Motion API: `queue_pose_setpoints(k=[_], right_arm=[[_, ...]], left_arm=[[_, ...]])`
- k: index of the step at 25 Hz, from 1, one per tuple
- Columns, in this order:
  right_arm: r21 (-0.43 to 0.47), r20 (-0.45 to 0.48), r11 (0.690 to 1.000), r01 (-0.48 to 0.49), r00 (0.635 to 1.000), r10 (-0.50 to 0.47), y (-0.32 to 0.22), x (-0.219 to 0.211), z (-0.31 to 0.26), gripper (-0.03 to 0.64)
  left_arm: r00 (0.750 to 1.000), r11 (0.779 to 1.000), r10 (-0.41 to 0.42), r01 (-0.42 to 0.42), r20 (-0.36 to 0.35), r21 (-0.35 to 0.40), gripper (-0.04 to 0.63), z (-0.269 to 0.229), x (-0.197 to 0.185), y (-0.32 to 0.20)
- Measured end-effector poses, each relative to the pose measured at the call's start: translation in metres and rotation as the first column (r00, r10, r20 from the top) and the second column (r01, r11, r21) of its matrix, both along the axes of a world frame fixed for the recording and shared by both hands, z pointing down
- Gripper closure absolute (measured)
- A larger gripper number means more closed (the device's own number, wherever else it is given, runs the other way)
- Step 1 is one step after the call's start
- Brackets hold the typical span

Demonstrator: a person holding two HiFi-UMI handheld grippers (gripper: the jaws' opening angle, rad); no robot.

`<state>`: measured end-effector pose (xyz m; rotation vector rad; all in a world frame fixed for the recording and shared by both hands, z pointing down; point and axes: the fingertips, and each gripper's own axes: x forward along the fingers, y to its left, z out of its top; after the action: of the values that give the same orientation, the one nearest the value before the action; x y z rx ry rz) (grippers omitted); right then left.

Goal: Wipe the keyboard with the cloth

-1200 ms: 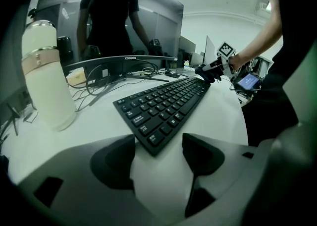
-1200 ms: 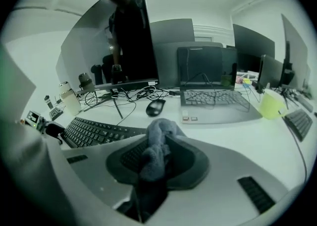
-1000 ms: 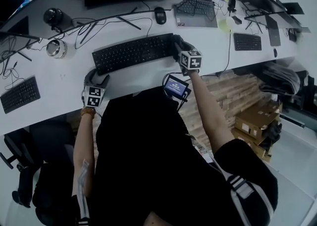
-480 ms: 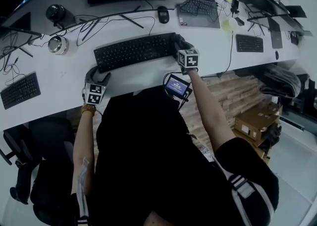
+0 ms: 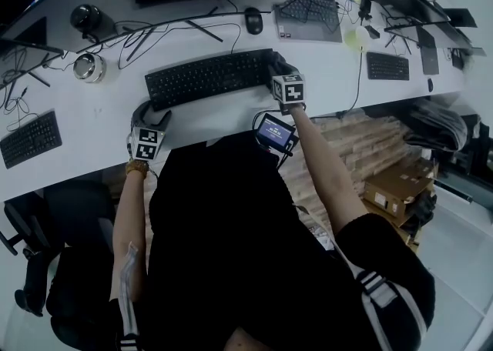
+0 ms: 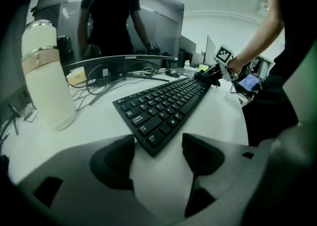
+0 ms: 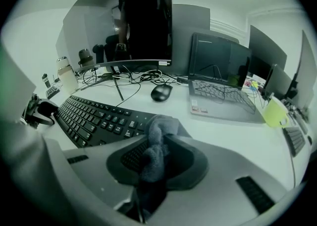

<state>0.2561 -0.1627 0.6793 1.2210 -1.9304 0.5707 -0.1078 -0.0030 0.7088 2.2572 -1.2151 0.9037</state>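
1. I am holding my left tongs (image 6: 157,153) wide apart with nothing in them. Only bare desk (image 5: 216,122) is showing between the two pads, and the tips are sitting just short of the near left corner of the black keyboard (image 6: 163,108), not touching it. A white flask (image 6: 44,76) is standing well off to the left.

2. The keyboard is lying across the desk in front of me, slightly angled, with both tongs at its ends. I am not seeing any lint or marks on the keys, so I cannot tell whether any of it is clean yet.

3. My right tongs (image 7: 156,150) are narrowing: the jaws have just been closing, and they are now pinching the grey cloth (image 7: 156,136). It is bunching up between the pads and sticking out past the tips.

4. The cloth is sitting at the keyboard's right end, over the last keys there. A black mouse (image 7: 161,92) and an open laptop (image 7: 218,86) are lying beyond it, apart from it.

5. I am judging the task to be at its start. The cloth is in hand and at one end, and the wipe leftwards along the rows of keys looks to be ahead of me, perhaps with the left tongs steadying the far end.
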Motion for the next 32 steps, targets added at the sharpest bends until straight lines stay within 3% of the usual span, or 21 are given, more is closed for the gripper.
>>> queue_pose_setpoints(k=[24, 32], right_arm=[[0.003, 0.023, 0.999, 0.053, 0.998, -0.053, 0.009, -0.02, -0.003, 0.548], [0.003, 0.007, 0.986, 0.164, 0.986, -0.164, 0.015, -0.037, -0.002, 0.548]], left_arm=[[1.0, 1.0, -0.001, 0.001, 0.002, 0.006, 0.293, -0.001, 0.0, 0.0], [1.0, 1.0, -0.003, 0.003, 0.002, 0.004, 0.293, 0.0, -0.001, 0.0]])
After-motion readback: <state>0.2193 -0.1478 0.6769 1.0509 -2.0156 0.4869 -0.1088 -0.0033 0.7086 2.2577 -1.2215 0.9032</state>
